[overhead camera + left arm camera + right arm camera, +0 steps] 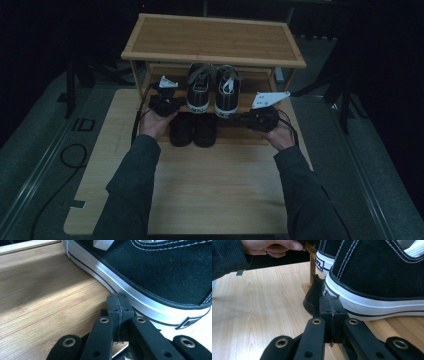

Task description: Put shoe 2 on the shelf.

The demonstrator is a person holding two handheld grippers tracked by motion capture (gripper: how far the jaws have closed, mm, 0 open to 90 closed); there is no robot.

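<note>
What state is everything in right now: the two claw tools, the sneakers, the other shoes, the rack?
Left gripper: shut, empty, tips at the sneaker's sole.
Right gripper: shut, empty, beside the other sneaker.
Canvas sneakers: paired, upright on the middle shelf.
Black shoes: paired on the lowest shelf.
Shoe rack: top shelf bare.

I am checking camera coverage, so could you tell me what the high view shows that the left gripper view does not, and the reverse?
High view: the whole wooden shoe rack, a dark pair of shoes below the sneakers, both hands and the right gripper. Left gripper view: a close look at the white striped sole of the left sneaker and the shelf's wood grain. Both: that sneaker and the left gripper, its jaws shut beside it.
</note>
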